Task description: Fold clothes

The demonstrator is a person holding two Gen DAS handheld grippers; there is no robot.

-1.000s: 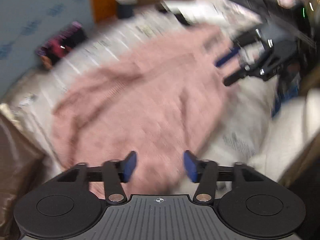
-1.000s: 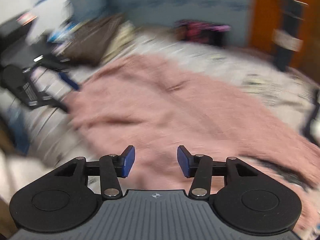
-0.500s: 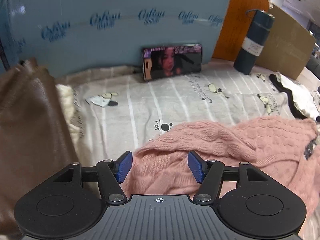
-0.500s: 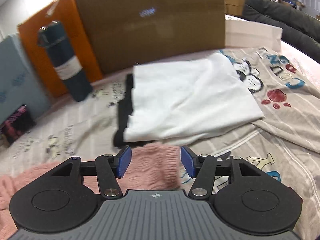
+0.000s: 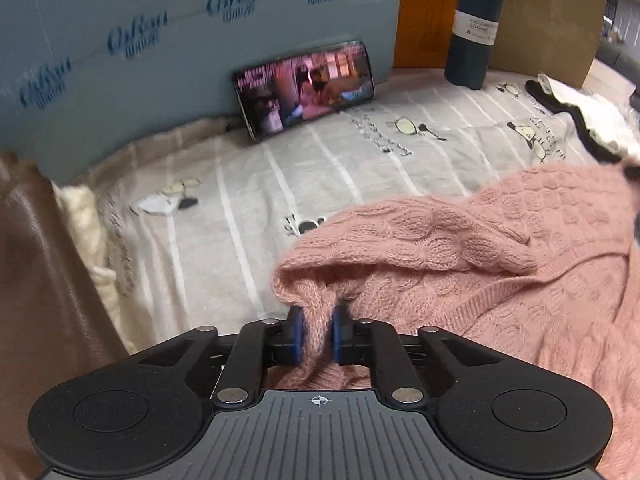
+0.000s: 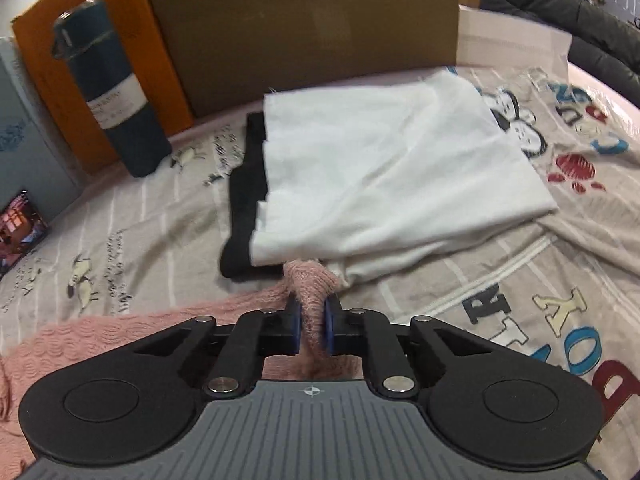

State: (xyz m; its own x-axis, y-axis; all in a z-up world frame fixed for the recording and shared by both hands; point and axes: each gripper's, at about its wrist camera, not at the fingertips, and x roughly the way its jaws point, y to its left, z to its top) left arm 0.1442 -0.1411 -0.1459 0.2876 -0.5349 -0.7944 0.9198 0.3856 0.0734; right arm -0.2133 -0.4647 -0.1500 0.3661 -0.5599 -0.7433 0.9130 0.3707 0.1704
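Observation:
A pink cable-knit sweater (image 5: 500, 264) lies on the striped bedsheet (image 5: 248, 208). My left gripper (image 5: 317, 324) is shut on a bunched edge of the sweater at its left end. In the right wrist view the same sweater (image 6: 100, 336) spreads to the lower left. My right gripper (image 6: 311, 322) is shut on another bunched edge of it, right in front of a folded white garment (image 6: 384, 168) that lies on a folded black one (image 6: 242, 200).
A phone (image 5: 304, 84) playing video leans on the blue foam board (image 5: 160, 40). A dark teal flask (image 5: 476, 20) stands by orange and brown cardboard (image 6: 304, 20). A brown leather bag (image 5: 44, 300) is at the left. A printed blanket (image 6: 560, 272) lies at the right.
Both grippers were open half a second ago and have closed on edges of the pink sweater. Before that, both swung from above the sweater down to its edges.

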